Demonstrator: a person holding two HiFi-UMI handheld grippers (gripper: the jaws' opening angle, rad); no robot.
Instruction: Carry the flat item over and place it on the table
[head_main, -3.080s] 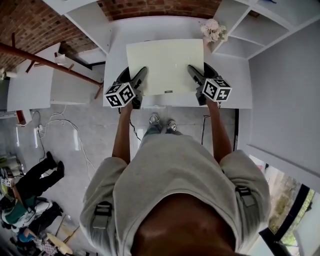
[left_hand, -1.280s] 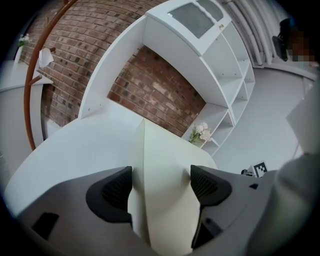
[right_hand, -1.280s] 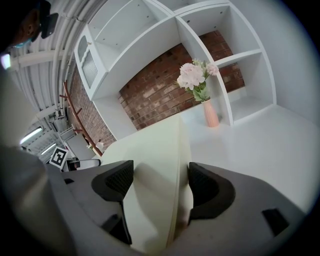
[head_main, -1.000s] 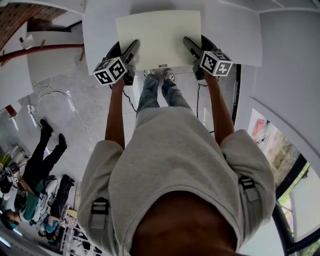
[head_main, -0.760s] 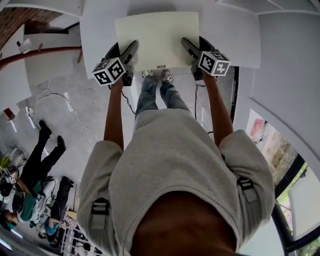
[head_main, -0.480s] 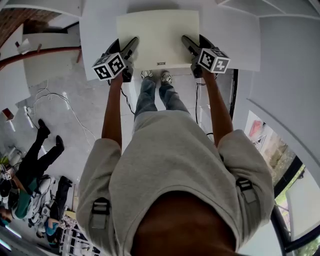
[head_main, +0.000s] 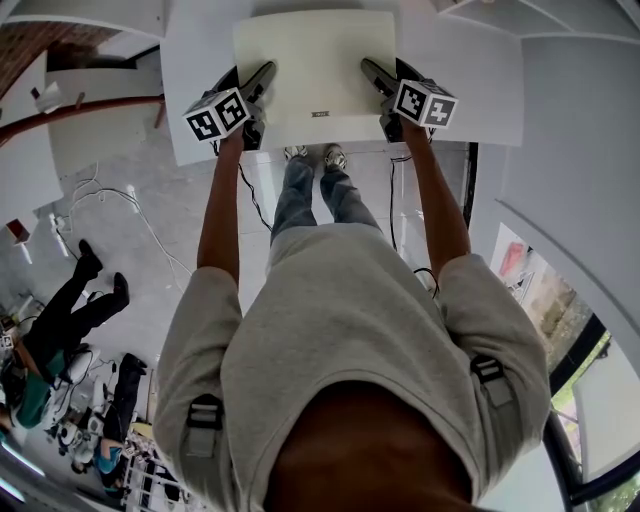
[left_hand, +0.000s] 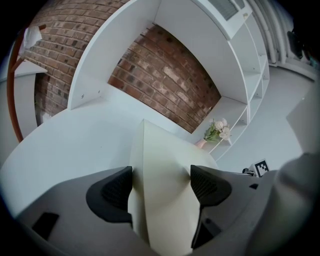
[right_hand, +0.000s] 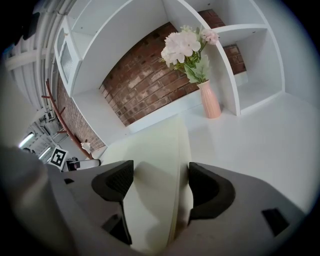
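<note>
The flat item is a pale cream board (head_main: 315, 60), lying level over the white table (head_main: 470, 70). My left gripper (head_main: 262, 76) is shut on its left near edge and my right gripper (head_main: 368, 70) on its right near edge. In the left gripper view the board (left_hand: 160, 170) runs between the two dark pads (left_hand: 117, 189), with the left gripper (left_hand: 162, 187) closed on it. The right gripper view shows the board (right_hand: 150, 155) pinched the same way by the right gripper (right_hand: 156, 187). Whether the board rests on the table or hovers just over it is unclear.
A pink vase of pale flowers (right_hand: 207, 97) stands at the table's far right, before white shelves (right_hand: 250, 60) and a brick wall (left_hand: 165, 75). Cables (head_main: 150, 240) trail on the floor to the left. A person (head_main: 60, 330) is at the lower left.
Both grippers have carried the board forward, farther over the table. The board's near edge has moved inward from the table's front edge. The grip is unchanged.
</note>
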